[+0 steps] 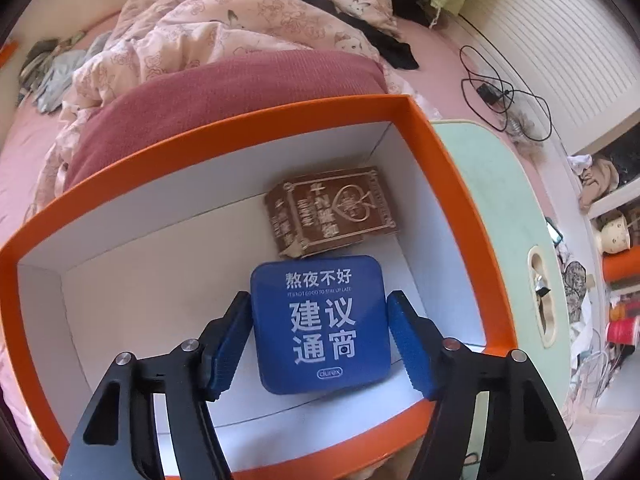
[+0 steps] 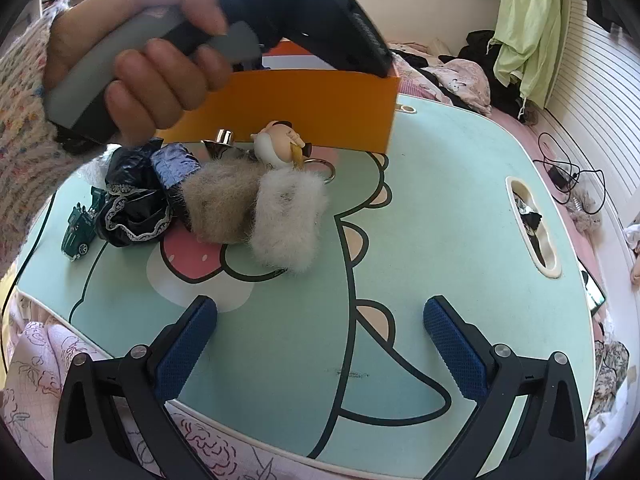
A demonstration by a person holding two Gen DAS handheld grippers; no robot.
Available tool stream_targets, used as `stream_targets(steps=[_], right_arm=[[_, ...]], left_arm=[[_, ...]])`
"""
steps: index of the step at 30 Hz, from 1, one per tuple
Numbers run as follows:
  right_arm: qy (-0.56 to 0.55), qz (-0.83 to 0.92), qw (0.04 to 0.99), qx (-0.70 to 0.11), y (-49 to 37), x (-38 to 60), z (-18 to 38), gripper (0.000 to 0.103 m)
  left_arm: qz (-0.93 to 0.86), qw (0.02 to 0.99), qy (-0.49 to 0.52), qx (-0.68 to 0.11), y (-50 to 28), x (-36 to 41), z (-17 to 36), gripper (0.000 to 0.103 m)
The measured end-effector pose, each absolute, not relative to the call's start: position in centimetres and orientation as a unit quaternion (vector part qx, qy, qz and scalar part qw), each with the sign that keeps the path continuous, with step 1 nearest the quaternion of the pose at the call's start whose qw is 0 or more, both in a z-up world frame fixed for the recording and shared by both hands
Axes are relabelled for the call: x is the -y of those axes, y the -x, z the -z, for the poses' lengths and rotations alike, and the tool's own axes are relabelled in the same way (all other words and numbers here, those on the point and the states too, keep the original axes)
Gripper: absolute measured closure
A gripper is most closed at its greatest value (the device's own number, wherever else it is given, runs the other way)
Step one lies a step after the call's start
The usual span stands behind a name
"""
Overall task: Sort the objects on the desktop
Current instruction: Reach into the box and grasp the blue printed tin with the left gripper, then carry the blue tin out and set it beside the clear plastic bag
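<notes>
My left gripper is shut on a blue square tin with white Chinese writing, held inside the orange box with white walls. A brown card box lies in the box's far right corner, just beyond the tin. My right gripper is open and empty above the mint cartoon table top. On the table lie a beige and white furry piece, a small figurine, a black lace-trimmed cloth and a green toy car. The orange box stands behind them.
The hand holding the left gripper fills the upper left of the right wrist view. A bed with a floral quilt, a red pillow and black cables lies beyond the table. The table has a handle slot at its right side.
</notes>
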State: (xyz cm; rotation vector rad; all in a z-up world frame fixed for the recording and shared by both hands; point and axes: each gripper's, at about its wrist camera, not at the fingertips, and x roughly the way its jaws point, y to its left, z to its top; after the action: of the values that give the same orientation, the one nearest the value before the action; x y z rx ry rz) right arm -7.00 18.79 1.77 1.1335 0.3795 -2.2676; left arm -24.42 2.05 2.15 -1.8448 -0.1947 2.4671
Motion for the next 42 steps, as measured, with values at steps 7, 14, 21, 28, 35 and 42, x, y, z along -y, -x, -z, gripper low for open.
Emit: stream_targets(steps=[7, 14, 21, 28, 35, 42], right_arm=[[-0.424, 0.848, 0.285, -0.142, 7.0, -18.8, -1.7, 0.000], [-0.423, 0.848, 0.285, -0.142, 7.0, -18.9, -1.7, 0.000], [-0.423, 0.848, 0.285, -0.142, 7.0, -18.9, -1.7, 0.000], [-0.423, 0.848, 0.285, -0.142, 7.0, -18.9, -1.7, 0.000], [-0.423, 0.849, 0.282, -0.142, 7.0, -18.9, -1.8, 0.000], [-0.423, 0.849, 0.282, -0.142, 7.0, -18.9, -1.8, 0.000]], left_arm=[[-0.815, 0.023, 0.572, 0.093, 23.3, 1.4, -3.0, 0.036], [-0.869, 0.056, 0.479, 0.112, 19.5, 2.3, -10.0, 0.036], [-0.907, 0.100, 0.387, 0.128, 10.7, 4.0, -14.7, 0.036], [-0.901, -0.002, 0.412, 0.138, 4.8, 10.1, -8.7, 0.036], [-0.876, -0.012, 0.450, 0.171, 5.7, 11.0, -2.8, 0.036], [-0.885, 0.005, 0.433, 0.172, 5.0, 9.4, -3.3, 0.019]])
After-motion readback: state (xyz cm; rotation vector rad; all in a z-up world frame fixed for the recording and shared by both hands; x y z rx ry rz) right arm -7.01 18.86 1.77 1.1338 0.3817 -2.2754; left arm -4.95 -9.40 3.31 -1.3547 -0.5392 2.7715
